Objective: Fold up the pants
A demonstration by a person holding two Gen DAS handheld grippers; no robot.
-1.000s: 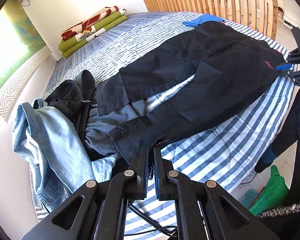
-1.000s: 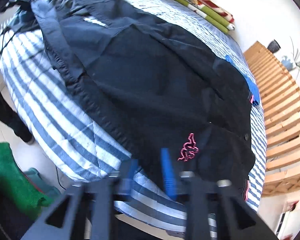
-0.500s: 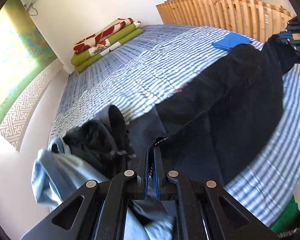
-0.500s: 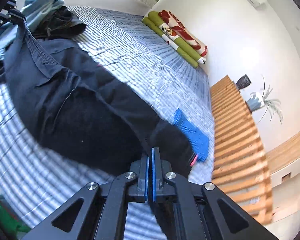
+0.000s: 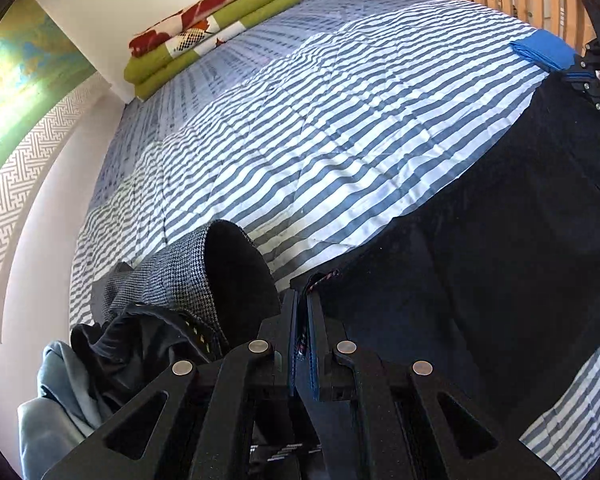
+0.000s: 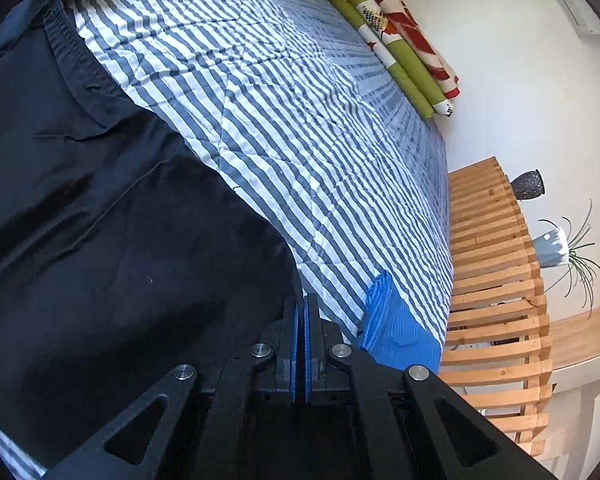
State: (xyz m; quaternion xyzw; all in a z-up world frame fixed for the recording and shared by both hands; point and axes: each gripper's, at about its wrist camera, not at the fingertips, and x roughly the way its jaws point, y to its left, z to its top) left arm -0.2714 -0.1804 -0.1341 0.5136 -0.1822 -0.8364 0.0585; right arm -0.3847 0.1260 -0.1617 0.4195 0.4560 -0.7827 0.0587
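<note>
Right tongs (image 6: 301, 308) clamped on dark pants (image 6: 112, 248), striped bed (image 6: 300, 100)

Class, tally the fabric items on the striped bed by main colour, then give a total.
Black or navy: 3 (pants, checked garment, dark garment)
Blue: 2 (cloth, denim)
Green: 1 (blanket)
Total: 6

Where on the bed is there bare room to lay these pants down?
The striped bedspread is bare across its middle, between the folded blankets by the wall, the blue cloth near the wooden slats, and the dark pants. The clothes pile crowds the left gripper's side.
</note>
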